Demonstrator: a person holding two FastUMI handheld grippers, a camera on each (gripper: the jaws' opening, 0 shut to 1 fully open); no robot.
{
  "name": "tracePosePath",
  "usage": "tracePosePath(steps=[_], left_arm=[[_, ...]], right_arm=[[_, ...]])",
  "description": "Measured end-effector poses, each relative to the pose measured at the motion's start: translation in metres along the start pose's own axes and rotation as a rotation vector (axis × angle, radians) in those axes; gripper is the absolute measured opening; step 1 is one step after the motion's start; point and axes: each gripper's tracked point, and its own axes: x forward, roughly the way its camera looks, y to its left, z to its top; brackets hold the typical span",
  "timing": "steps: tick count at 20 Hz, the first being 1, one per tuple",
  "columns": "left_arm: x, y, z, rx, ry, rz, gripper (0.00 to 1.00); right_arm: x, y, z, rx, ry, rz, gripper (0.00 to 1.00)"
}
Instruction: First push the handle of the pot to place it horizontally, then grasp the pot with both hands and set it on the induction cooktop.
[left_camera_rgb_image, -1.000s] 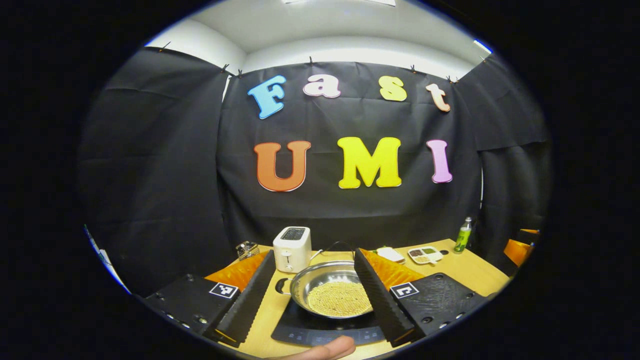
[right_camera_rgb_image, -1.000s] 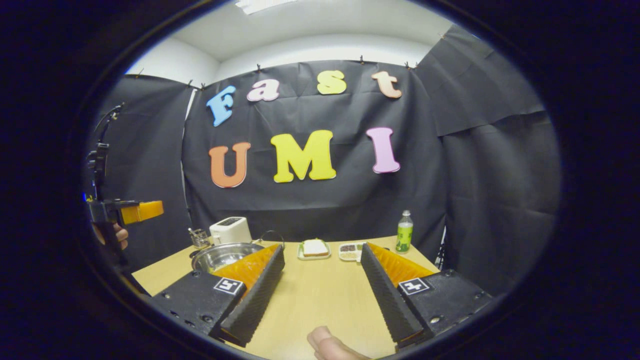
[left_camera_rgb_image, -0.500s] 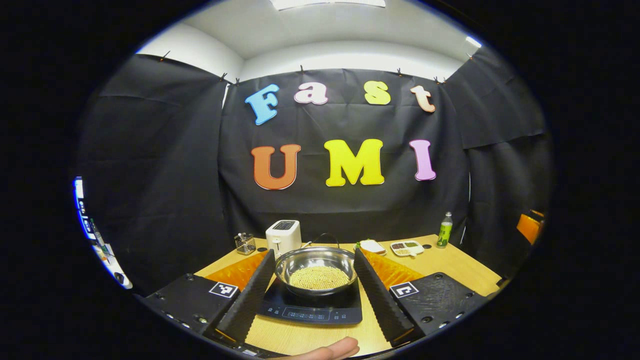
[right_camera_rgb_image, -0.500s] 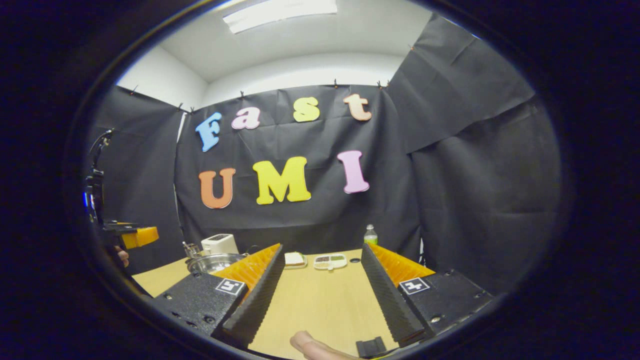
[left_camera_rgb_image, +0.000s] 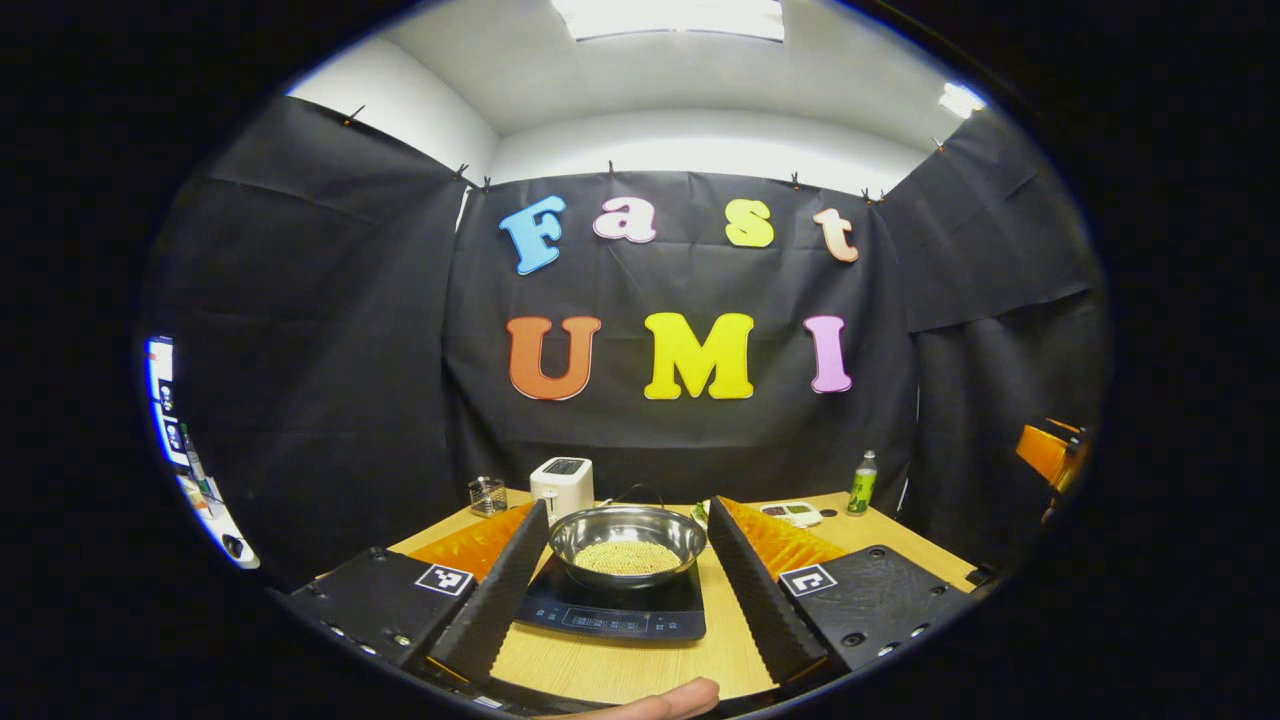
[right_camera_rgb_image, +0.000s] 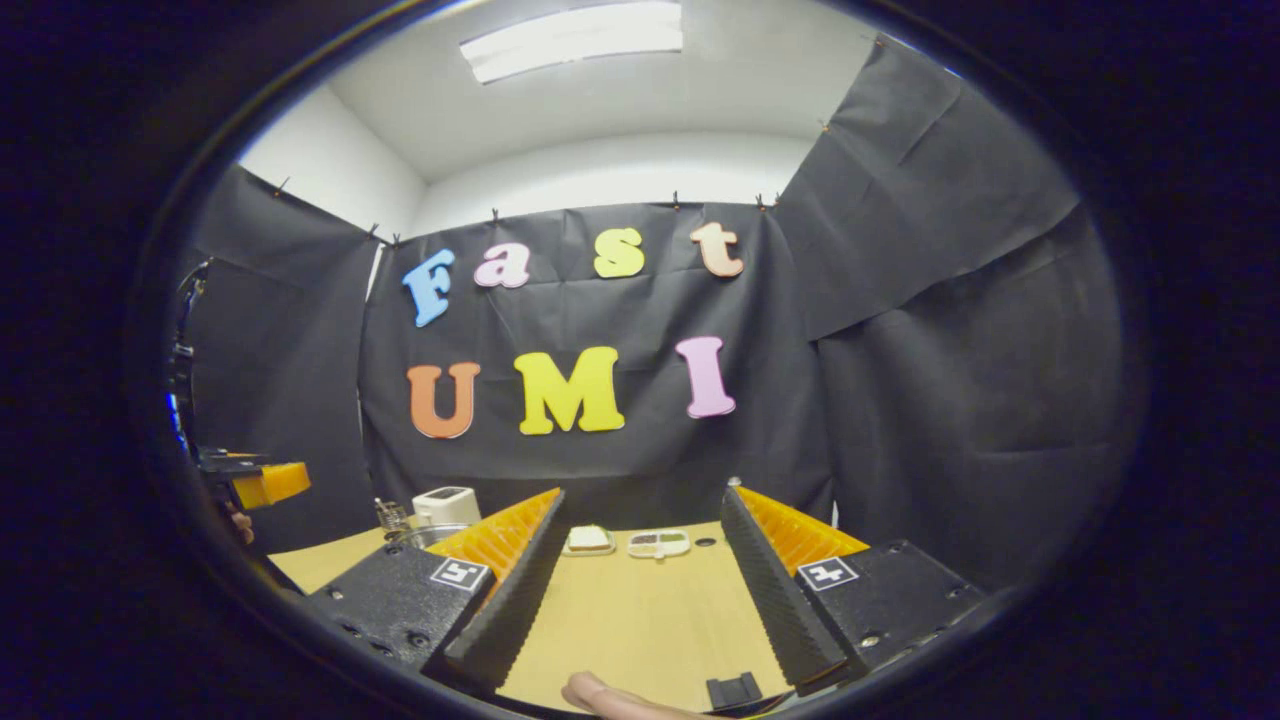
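You have a shiny silver pot (left_camera_rgb_image: 627, 530) whose inside is covered with pale yellow-beige grains, sitting on a black induction cooktop (left_camera_rgb_image: 612, 610) with faint light markings along its front strip. Under both lies your desk (left_camera_rgb_image: 720, 650), a light tan wood tone with fine grain lines. Toward the desk's far edge you see a white toaster (left_camera_rgb_image: 562, 484) with a dark top slot, a green bottle (left_camera_rgb_image: 860, 487) with a pale cap, and a white tray (right_camera_rgb_image: 659, 543) holding dark and pale fillings. Beside that tray a white dish (right_camera_rgb_image: 588, 541) carries something pale. Each claw body bears a small black-and-white square marker (left_camera_rgb_image: 444, 578).
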Motion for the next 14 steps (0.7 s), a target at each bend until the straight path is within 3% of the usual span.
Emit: tracePosePath(steps=[8, 14], left_arm=[[-0.013, 0.016, 0.025, -0.03, -0.041, 0.009, 0.95], [-0.022, 0.008, 0.029, -0.031, -0.052, -0.032, 0.95]], right_arm=[[-0.011, 0.006, 0.015, -0.003, -0.019, -0.023, 0.95], [-0.02, 0.016, 0.026, -0.008, -0.048, -0.008, 0.95]])
